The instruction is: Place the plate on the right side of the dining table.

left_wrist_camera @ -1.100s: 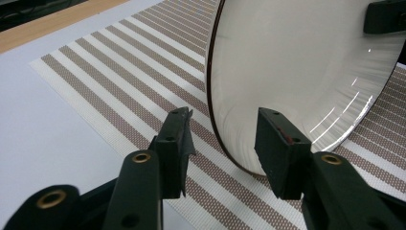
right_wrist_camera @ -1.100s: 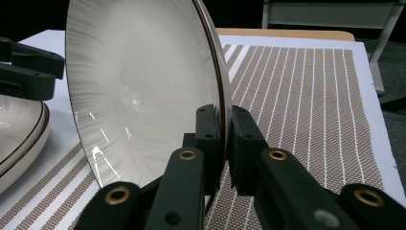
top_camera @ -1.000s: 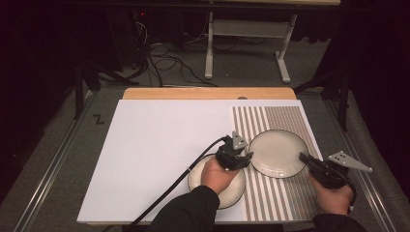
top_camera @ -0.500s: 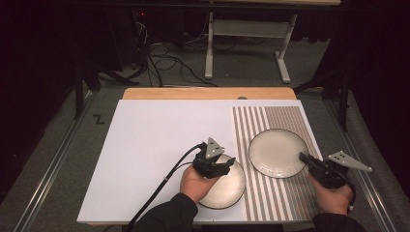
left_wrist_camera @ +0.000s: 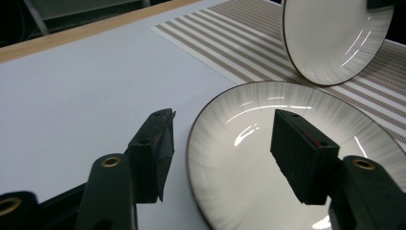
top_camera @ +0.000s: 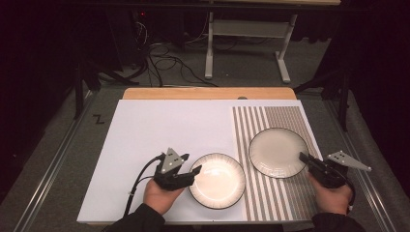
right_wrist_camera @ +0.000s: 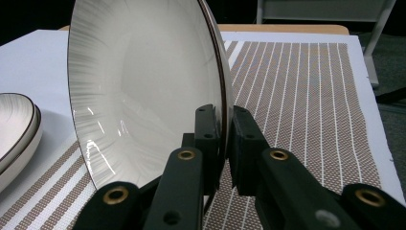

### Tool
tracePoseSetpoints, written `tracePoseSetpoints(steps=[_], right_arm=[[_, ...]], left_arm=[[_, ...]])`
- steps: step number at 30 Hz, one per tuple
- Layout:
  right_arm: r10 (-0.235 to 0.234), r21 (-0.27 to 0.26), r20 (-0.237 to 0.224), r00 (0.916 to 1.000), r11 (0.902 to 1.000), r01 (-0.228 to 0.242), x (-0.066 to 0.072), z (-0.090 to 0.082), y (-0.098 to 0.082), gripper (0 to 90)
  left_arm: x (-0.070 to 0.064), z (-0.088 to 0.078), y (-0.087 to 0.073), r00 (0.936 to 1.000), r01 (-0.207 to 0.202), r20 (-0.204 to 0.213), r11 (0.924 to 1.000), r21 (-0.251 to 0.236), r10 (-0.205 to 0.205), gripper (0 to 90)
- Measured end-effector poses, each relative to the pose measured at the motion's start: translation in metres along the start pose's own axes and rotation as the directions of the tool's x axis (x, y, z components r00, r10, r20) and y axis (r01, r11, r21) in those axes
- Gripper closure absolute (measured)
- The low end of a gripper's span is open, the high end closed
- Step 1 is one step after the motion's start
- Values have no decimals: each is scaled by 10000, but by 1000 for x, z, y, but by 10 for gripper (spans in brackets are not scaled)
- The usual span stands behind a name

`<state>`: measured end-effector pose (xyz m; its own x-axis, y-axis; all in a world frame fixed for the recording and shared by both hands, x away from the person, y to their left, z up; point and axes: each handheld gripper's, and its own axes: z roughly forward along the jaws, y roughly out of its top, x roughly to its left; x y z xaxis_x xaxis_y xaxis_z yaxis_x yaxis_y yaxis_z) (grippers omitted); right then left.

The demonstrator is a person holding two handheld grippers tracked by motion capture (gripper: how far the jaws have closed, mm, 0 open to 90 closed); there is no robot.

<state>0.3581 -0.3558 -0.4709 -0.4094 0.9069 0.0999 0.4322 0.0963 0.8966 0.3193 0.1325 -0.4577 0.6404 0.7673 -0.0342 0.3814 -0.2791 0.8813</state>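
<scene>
Two pale plates with dark rims are on the table. The near plate (top_camera: 216, 180) (left_wrist_camera: 268, 158) lies flat, half on the white sheet (top_camera: 164, 130). My left gripper (top_camera: 196, 170) (left_wrist_camera: 225, 124) is at its left rim, open, and its jaws have just been opening. One jaw stands outside the rim and the other above the plate's inside, neither pressing on it. The far plate (top_camera: 278, 152) (right_wrist_camera: 143, 86) (left_wrist_camera: 335, 38) stands tilted on the striped mat (top_camera: 290, 116). My right gripper (top_camera: 302, 156) (right_wrist_camera: 225, 115) is shut on its right rim.
The striped mat (right_wrist_camera: 306, 96) covers the right part of the table, and a wooden strip (top_camera: 208, 93) runs along the far edge. The near plate (right_wrist_camera: 16, 129) lies close beside the tilted one. Cables and a stand are on the floor beyond.
My left hand has drawn back to the left, off the near plate's middle to its left rim, and its jaws stand wider. The near plate, the far plate and my right hand have not moved.
</scene>
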Motion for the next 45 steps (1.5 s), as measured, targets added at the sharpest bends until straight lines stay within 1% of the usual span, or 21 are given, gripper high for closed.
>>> tracePoseSetpoints(steps=[2,5,7,8,9,10,11,12,14,18,22,27,29,32,38,41,45], right_arm=[[8,-2,19,10000,10000,-8,0,0,0,847],[61,6,83,9999,10000,-61,1,0,0,845],[90,45,151,9998,9999,-91,1,1,0,841],[126,85,189,9997,9999,-128,0,1,-1,838],[277,148,266,9993,9995,-281,0,2,-1,833],[261,182,301,9992,9995,-267,-1,3,-1,831],[332,242,337,9989,9991,-341,-2,4,-2,828],[398,291,378,9985,9987,-409,-3,5,-2,826],[547,378,394,9977,9977,-562,-5,7,-2,822],[823,517,480,9954,9951,-848,-8,9,-4,814],[1013,672,581,9932,9922,-1051,-11,11,-6,802],[1239,897,671,9900,9875,-1297,-16,15,-7,790],[1282,966,699,9893,9862,-1346,-17,16,-8,784],[1435,1092,765,9867,9824,-1513,-19,18,-8,776],[1554,1277,848,9842,9779,-1655,-22,22,-9,765],[1545,1286,883,9840,9779,-1651,-21,23,-8,762],[1529,1382,1047,9827,9763,-1666,-21,25,-9,745]], left_arm=[[6,-9,-6,9997,-40,-235,10000,-4,40,393],[17,-18,-17,9988,80,-485,10000,5,-79,372],[23,-23,-26,9978,210,-631,9998,-48,-213,351],[27,-26,-33,9970,387,-673,9992,-140,-395,350],[29,-27,-38,9965,485,-672,9987,-178,-496,350],[30,-29,-43,9961,542,-686,9984,-145,-551,352],[30,-30,-45,9958,573,-703,9983,-134,-581,354],[31,-31,-46,9958,571,-704,9983,-124,-578,354],[29,-33,-45,9961,630,-596,9975,-307,-647,353],[26,-32,-42,9972,578,-455,9973,-451,-598,353],[25,-31,-43,9977,476,-467,9983,-341,-492,353],[26,-29,-44,9973,547,-486,9982,-246,-558,353],[25,-29,-44,9970,644,-413,9976,-252,-654,353],[24,-28,-44,9973,577,-448,9981,-214,-586,353],[24,-26,-45,9972,625,-400,9979,-146,-630,353],[24,-25,-45,9973,623,-382,9980,-125,-628,353],[24,-24,-46,9975,610,-350,9981,-63,-611,353]])
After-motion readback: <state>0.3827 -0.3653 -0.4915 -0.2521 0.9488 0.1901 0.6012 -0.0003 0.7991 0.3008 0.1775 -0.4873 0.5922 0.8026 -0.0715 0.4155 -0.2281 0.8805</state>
